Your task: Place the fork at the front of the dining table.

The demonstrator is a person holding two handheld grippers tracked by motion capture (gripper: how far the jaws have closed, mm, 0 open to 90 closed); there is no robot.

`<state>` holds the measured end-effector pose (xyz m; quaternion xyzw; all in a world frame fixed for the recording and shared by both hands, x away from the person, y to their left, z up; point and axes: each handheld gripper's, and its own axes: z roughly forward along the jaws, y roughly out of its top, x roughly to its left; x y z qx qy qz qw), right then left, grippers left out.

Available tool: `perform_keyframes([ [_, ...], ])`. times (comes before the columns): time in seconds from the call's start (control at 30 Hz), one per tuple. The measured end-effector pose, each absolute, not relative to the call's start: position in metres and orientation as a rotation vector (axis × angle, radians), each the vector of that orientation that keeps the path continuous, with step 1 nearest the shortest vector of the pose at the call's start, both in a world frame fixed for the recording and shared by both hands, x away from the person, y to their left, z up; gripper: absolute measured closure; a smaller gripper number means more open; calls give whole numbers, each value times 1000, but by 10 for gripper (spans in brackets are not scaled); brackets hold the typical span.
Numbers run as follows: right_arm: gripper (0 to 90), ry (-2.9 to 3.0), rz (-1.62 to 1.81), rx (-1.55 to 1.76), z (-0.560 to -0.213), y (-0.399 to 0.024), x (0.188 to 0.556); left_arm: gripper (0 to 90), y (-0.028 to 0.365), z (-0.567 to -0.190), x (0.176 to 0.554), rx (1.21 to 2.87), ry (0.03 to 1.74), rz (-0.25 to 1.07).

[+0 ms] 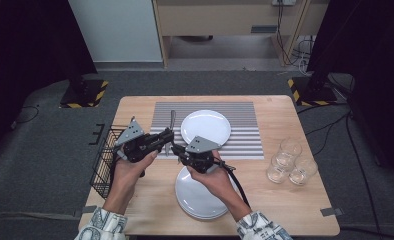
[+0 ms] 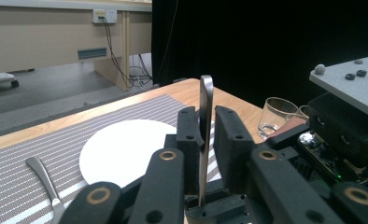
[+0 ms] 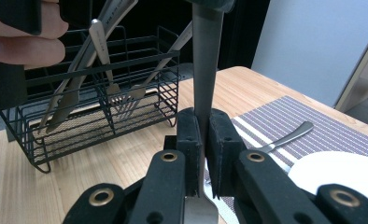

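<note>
Passage survey, reckoned from the striped mat (image 1: 205, 127). We see bare wood along its right and far sides. Near right of it, three glasses (image 1: 287, 162) crowd the table. On it, a white plate (image 1: 205, 126) and a lone utensil (image 1: 173, 119). Left of it, the cutlery basket (image 1: 105, 160) bars the edge. Below it, stacked plates (image 1: 200, 197).

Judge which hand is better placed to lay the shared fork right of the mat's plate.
Probably right: the right gripper clamps the fork by its neck and hovers nearer the plate; the left gripper sits by the cutlery basket.
</note>
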<state>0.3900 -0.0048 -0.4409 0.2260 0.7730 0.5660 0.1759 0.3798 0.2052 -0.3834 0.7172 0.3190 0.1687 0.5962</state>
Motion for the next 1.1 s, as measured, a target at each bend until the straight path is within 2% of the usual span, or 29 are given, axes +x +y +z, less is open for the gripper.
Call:
perform_keyframes([
  [0.1,843,2193,1599,634,-441,-4,390,857,204,-382,378,1671,751,403],
  [0.33,838,2176,1596,637,-441,-4,389,864,199,-380,376,1677,763,434],
  [0.4,799,2166,1595,640,-441,-4,388,864,198,-381,376,1678,765,434],
  [0.53,634,2143,1584,656,-443,-3,385,864,197,-380,377,1664,778,435],
  [0.63,566,2112,1555,673,-447,-2,382,864,198,-376,378,1647,780,441],
  [0.9,499,2098,1495,692,-458,0,376,864,201,-369,377,1624,792,456],
  [1.1,507,2100,1473,727,-465,-1,376,864,204,-367,376,1602,810,464],
])
